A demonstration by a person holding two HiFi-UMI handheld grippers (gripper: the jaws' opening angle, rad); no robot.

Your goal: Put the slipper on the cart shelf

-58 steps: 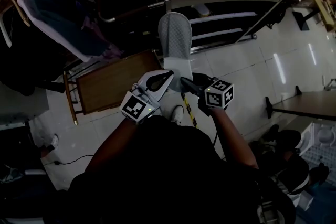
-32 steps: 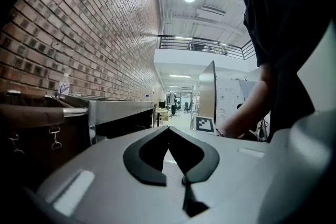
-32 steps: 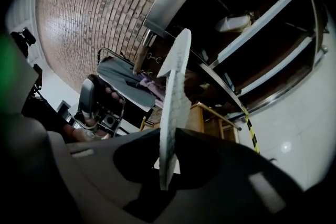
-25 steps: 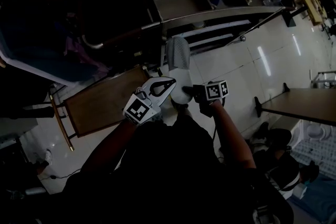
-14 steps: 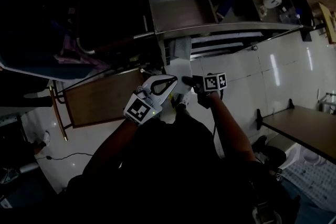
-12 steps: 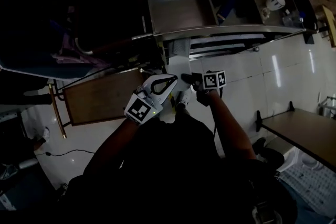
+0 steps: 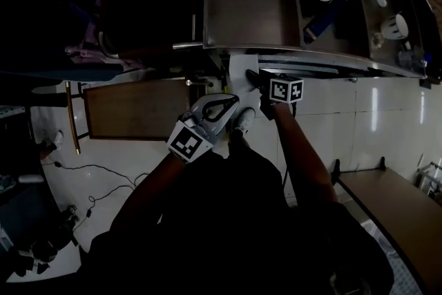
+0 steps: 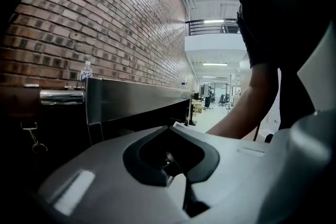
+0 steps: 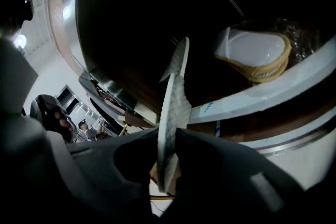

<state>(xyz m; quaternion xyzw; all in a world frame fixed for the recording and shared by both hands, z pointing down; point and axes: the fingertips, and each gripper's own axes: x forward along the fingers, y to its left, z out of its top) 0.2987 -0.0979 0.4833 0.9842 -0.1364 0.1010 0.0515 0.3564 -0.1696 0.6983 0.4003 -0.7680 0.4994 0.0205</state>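
The slipper (image 9: 172,107) is a thin, flat thing with a waffled sole. Judge it very light, soft enough to bend and droop, and grippy rather than slick, so it needs only a modest pinch. Your right gripper (image 9: 169,150) has it clenched edge-on at one end, with the sole standing on edge between the jaws and the long free end sticking out ahead. A hold that far back lets the front sag or swing, so expect the tip to wag as you move. A grip nearer the middle would steady it, but for a short reach the end hold should serve. In the head view the slipper (image 7: 239,71) hangs in the air at the near edge of the cart (image 7: 242,3), just under the steel top, with its free end aimed at the dark opening below. It is not down on anything yet. Inside, past a pale rail (image 9: 273,89), the right gripper view shows what looks like a second slipper (image 9: 254,57), white with a tan rim, lying on the shelf. Aim beside it, not on top. Your left gripper (image 7: 224,106) waits just beside the right one. Its jaws are pressed together on nothing, so it has no part in the carry.
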